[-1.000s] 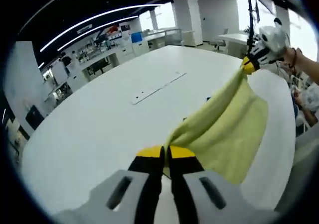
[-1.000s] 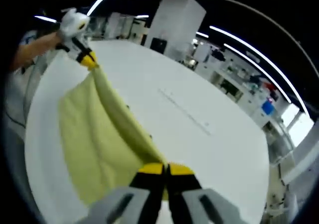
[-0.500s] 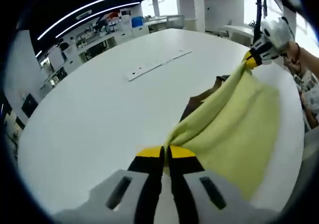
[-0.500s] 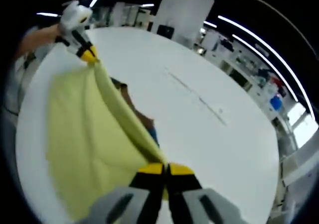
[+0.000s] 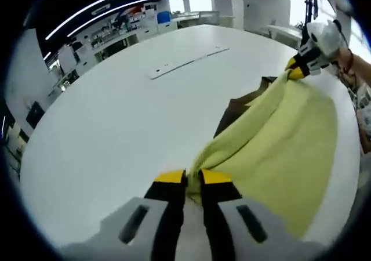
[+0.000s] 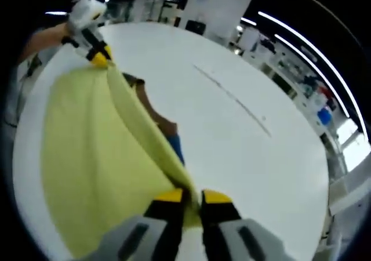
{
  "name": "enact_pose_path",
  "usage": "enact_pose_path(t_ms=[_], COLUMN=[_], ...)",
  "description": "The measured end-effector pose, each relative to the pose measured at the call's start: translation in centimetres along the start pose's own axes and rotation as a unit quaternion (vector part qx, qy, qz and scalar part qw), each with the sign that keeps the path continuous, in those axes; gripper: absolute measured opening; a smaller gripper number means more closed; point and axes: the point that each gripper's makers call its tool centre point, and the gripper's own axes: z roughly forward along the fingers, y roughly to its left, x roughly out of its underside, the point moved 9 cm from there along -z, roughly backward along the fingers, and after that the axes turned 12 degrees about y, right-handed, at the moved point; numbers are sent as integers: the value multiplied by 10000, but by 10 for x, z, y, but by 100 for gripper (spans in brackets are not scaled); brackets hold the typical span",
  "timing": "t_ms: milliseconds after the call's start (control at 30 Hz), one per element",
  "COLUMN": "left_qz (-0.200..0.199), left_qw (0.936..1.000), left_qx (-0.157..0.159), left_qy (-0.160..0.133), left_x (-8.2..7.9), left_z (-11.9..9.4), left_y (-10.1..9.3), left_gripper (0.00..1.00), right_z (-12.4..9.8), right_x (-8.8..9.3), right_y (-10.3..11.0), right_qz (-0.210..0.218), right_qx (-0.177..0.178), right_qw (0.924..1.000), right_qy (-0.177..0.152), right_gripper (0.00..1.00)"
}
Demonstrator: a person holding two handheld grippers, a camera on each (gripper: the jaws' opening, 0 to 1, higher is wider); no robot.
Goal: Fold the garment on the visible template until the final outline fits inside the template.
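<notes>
Compared with a second earlier, the yellow garment (image 5: 284, 133) hung lower and spread wider over the white table (image 5: 116, 116), and a brown template (image 5: 240, 107) had come into sight under its far edge, so the cloth looked about to be laid down on it. The left gripper (image 5: 193, 178) pinched one corner between its jaws; the right gripper (image 6: 193, 197) pinched the opposite corner. Each showed in the other's view, the right gripper (image 5: 298, 69) and the left gripper (image 6: 99, 57). The garment's top edge ran taut between them as its long axis, the body sagging toward the person
</notes>
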Motion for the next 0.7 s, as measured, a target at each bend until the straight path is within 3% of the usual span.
enact_pose_path(t_ms=[167, 300, 400, 500, 600, 700], left_qz=[276, 850, 1335, 1564, 1888, 1830], left_qw=[9994, 9954, 9901, 9870, 9805, 9816], left_qx=[8, -85, -148, -245, -538, -539], left_qy=[-210, -443, -408, -262, -30, -56], left_x=[2, 3, 5, 8, 9, 8], left_z=[-9, -16, -14, -8, -3, 1], left_y=[0, -1, 0, 2, 5, 3], left_gripper=[20, 21, 21, 18, 12, 10], right_z=[-5, -12, -11, -9, -3, -3], right_x=[3, 4, 6, 8, 10, 10], right_y=[-4, -4, -4, -2, -3, -4], right_qz=[307, 420, 311, 177, 13, -70], right_qx=[-105, -237, -228, -202, -104, -8], right_qw=[9992, 9979, 9983, 9988, 9994, 9995], right_qy=[-251, -423, -439, -402, -323, -295], right_gripper=[21, 32, 31, 31, 24, 17])
